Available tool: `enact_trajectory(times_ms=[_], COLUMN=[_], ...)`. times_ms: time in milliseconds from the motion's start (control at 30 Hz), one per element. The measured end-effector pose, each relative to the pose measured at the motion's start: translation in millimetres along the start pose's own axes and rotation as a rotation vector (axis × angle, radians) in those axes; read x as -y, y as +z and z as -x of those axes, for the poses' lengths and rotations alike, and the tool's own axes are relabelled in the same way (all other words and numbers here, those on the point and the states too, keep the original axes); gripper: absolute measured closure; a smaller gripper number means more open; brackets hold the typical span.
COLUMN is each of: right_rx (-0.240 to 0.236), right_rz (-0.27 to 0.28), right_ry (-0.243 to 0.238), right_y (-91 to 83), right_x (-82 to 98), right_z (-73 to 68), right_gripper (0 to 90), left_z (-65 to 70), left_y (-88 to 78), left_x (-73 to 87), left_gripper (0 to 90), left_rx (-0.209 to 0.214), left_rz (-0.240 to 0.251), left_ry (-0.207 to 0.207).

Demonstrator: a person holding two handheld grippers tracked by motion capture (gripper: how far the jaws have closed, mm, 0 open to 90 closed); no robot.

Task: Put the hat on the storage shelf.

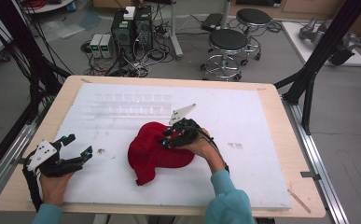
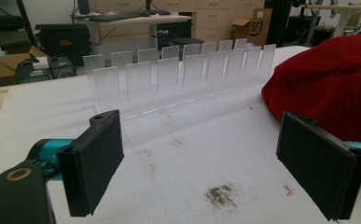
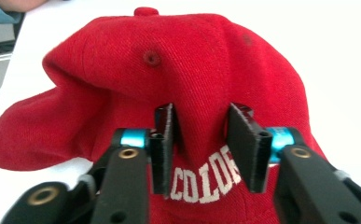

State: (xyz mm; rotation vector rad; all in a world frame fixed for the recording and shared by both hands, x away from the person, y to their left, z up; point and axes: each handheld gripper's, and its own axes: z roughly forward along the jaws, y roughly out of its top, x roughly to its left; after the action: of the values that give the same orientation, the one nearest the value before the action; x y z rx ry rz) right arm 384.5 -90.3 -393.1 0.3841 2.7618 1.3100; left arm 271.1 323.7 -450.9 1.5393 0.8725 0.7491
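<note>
Red soft twill baseball cap (image 3: 178, 79): light, floppy; right tongs (image 3: 201, 144) pinching its front-panel fold, left tongs (image 2: 201, 163) wide, empty.

Your red cap (image 3: 178, 74) carries white block lettering across its front. Behind the cap, the slotted rack (image 2: 178, 74) is clear and frosted. Under the cap lies a white foam sheet (image 1: 262, 121) with dark smudges, bordered by the pale wood table (image 1: 66, 93).

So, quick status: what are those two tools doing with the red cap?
Right tool pinching a fold of red cap. Left tool open, idle beside it. Clear slotted rack behind, not in the way.
</note>
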Motion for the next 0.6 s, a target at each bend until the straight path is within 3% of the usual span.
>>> enact_trajectory(times_ms=[233, 400, 600], right_rx=[0.015, 0.034, 0.063], right_rz=[-0.021, -0.028, -0.012], right_ry=[0.036, 0.073, 0.071], right_y=[2.5, 0.3, -5.7], right_x=[-1.3, -3.6, -7.1], right_z=[-0.5, -3.1, -7.5], right_gripper=[81.5, 85.1, 86.1], left_z=[-0.2, -0.3, -0.1], left_y=[-0.2, -0.2, -0.3], left_x=[0.0, 0.1, 0.1], left_gripper=[15.0, 15.0, 15.0], left_rx=[0.000, 0.001, 0.001], left_rz=[0.001, 0.003, 0.003], left_ry=[-0.002, -0.003, 0.000])
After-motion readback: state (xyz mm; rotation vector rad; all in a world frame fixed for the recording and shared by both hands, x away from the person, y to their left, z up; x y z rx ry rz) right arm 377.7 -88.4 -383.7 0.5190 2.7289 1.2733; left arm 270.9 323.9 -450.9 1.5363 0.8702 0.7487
